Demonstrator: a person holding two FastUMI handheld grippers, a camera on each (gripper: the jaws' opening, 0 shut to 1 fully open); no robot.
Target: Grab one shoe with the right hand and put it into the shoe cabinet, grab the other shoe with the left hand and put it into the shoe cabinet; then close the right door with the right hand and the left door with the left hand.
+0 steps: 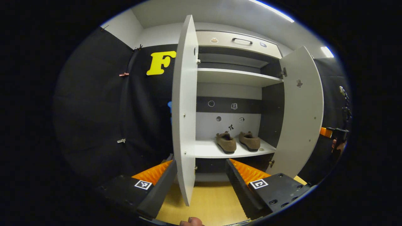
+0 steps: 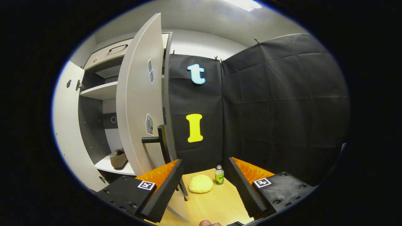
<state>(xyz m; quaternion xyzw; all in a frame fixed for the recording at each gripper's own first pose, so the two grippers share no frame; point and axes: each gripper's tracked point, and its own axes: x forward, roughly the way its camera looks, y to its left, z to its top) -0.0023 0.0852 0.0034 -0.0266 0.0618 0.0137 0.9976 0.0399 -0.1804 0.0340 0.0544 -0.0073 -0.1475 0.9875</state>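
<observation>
Both brown shoes (image 1: 237, 142) sit side by side on the lower shelf (image 1: 207, 150) of the shoe cabinet (image 1: 234, 40), so the doors are what is left. The right claw (image 2: 204, 185) is spread wide and empty, just right of the right door (image 2: 138, 103), whose dark handle (image 2: 155, 138) juts toward it. To close it well, I would lay one finger flat on the door's outer face near the free edge and push it steadily leftward, clear of the handle. The left claw (image 1: 201, 182), also wide and empty, straddles the near edge of the left door (image 1: 185, 110). A yellow sponge (image 2: 201, 184) and a small bottle (image 2: 219, 175) lie on the tabletop (image 2: 216, 204), out of the swing.
</observation>
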